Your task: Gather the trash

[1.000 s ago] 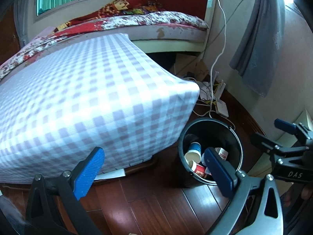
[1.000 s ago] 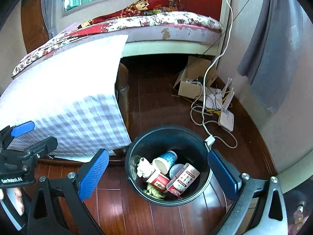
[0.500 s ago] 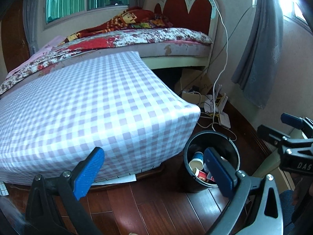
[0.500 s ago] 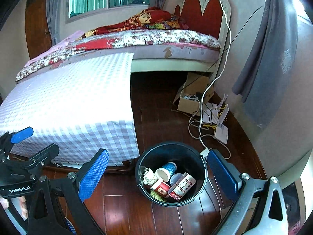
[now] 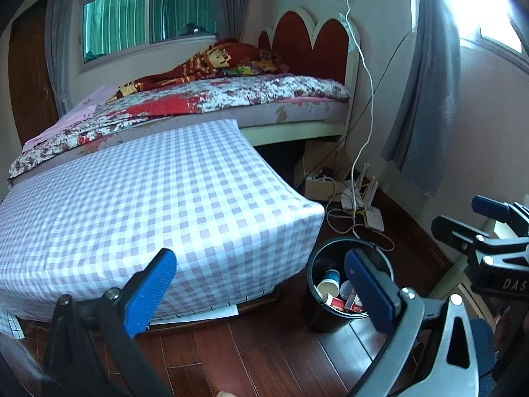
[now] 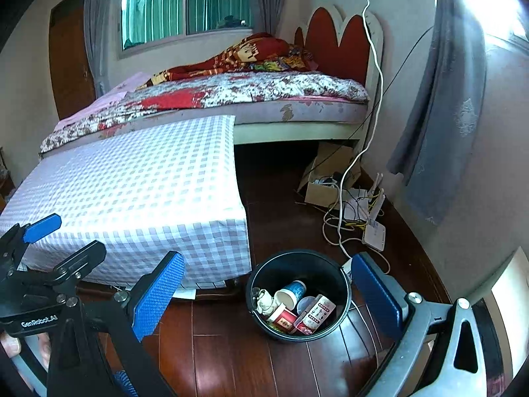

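Standing on the dark red wooden floor (image 6: 231, 357), the round black plastic trash bucket (image 6: 342, 297) serves as the landmark: it sits just beside the near corner of the low platform covered in lilac-and-white checked cloth (image 6: 148, 192). Inside the bucket lie a blue-and-white paper cup (image 6: 291, 292), a red-and-white printed carton (image 6: 315, 314), a small red box (image 6: 283, 320) and a crumpled white wad (image 6: 266, 301). Both grippers are raised above the bucket and apart from it. The left gripper (image 5: 261, 292) has its blue-padded jaws spread wide with nothing between them, and the right gripper (image 6: 267, 296) is likewise released and empty. Beyond the bucket, near the wall, a tangle of white cables (image 6: 340, 218) lies around a cardboard box (image 6: 325, 178) and a white router (image 6: 375, 231). Farther behind stands a bed with a floral quilt (image 6: 251, 91) and a red scalloped headboard (image 6: 337, 43).
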Tool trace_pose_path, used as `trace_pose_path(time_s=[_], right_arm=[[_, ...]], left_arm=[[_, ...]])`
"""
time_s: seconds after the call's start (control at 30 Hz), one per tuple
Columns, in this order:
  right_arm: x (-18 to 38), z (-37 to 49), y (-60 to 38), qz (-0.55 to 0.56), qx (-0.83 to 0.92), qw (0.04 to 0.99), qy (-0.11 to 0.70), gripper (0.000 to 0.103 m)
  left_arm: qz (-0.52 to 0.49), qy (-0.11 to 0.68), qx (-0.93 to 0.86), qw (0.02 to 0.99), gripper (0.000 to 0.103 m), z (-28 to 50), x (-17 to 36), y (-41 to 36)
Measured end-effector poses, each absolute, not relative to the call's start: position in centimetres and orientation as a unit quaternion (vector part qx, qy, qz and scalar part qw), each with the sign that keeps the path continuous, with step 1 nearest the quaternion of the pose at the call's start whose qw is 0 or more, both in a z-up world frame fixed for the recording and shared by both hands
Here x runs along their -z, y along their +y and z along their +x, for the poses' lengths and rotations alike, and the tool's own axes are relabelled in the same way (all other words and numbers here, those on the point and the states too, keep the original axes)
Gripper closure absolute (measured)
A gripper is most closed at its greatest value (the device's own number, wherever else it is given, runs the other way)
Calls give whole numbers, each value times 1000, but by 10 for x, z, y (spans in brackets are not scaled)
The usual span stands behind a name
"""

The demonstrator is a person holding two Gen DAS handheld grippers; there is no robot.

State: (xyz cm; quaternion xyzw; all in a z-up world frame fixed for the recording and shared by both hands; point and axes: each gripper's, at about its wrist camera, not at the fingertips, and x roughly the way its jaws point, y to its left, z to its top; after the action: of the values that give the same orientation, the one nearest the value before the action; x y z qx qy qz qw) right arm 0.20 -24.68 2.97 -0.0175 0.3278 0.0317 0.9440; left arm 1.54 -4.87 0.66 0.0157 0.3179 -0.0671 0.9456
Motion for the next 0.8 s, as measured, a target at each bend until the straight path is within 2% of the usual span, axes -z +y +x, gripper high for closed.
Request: trace_pose_path(time_s=[0.33,0.8], right_arm=[[-64,-51,-249,-19,-39,954,295,1],[-75,-62,-255,-13,-34,960,279,1]], left_arm=[[23,270,69,960,1,-30,-45,-48],[17,260,68,963,1,-37,-50,-46]])
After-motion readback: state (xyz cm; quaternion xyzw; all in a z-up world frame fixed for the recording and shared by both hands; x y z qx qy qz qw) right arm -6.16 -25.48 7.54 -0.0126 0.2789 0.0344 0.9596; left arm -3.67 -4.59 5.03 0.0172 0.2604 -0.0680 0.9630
